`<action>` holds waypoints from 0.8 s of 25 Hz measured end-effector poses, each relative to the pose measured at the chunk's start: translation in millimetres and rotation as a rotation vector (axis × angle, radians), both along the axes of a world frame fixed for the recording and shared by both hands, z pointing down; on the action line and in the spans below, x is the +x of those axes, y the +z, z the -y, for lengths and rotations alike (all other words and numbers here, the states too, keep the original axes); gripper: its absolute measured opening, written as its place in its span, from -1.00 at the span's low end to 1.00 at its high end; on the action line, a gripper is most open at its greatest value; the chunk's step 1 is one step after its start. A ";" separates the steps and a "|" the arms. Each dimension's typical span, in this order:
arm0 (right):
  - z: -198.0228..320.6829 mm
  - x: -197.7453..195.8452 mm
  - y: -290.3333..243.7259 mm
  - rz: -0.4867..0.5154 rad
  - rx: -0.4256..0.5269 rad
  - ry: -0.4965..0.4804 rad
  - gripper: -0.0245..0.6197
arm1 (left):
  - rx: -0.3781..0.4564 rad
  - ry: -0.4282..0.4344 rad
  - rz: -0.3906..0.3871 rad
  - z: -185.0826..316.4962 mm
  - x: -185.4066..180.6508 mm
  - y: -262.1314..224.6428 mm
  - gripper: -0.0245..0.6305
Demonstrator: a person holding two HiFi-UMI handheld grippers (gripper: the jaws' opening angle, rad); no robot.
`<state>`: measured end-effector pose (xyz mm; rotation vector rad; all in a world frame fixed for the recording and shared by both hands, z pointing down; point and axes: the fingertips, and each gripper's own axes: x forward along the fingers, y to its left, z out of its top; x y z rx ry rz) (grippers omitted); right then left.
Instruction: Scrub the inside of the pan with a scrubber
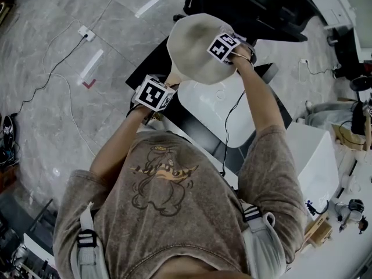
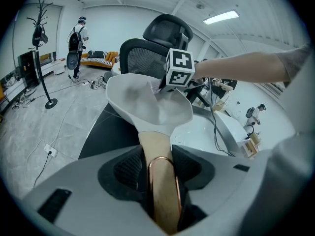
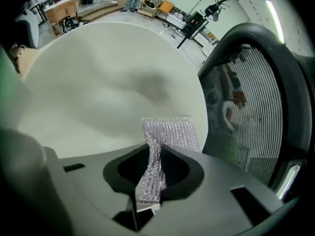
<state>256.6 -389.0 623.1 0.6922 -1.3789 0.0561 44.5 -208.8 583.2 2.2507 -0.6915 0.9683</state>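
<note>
The cream pan (image 1: 195,45) is held up in the air, tilted, by its wooden handle (image 2: 158,154), which carries a copper ring. My left gripper (image 2: 160,168) is shut on that handle, its pads pressed to both sides. My right gripper (image 3: 152,173) is shut on a silvery mesh scrubber (image 3: 167,136), whose free end lies against the pan's pale inner surface (image 3: 108,87) near the rim. In the head view the left gripper's marker cube (image 1: 154,93) sits below the pan and the right gripper's marker cube (image 1: 224,46) is over the pan's right side.
A white round table (image 1: 212,106) lies under the pan, with a black surface beside it. A black mesh office chair (image 3: 246,107) stands just behind the pan. A white cabinet (image 1: 317,156) is at the right. A person (image 2: 78,38) stands far off by a coat rack (image 2: 42,58).
</note>
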 end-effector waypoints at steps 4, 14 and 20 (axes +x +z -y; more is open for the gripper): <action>-19.4 6.2 4.9 -0.022 -0.070 0.002 -0.65 | 0.004 -0.002 0.004 0.7 -0.6 0.1 -0.31; -77.9 14.0 12.0 -0.112 -0.330 0.008 -0.65 | 0.017 0.007 0.012 -0.3 2.9 0.0 -0.31; -114.9 -17.2 28.8 0.020 -0.474 0.034 -0.65 | -0.010 0.001 0.006 -1.2 1.0 0.2 -0.31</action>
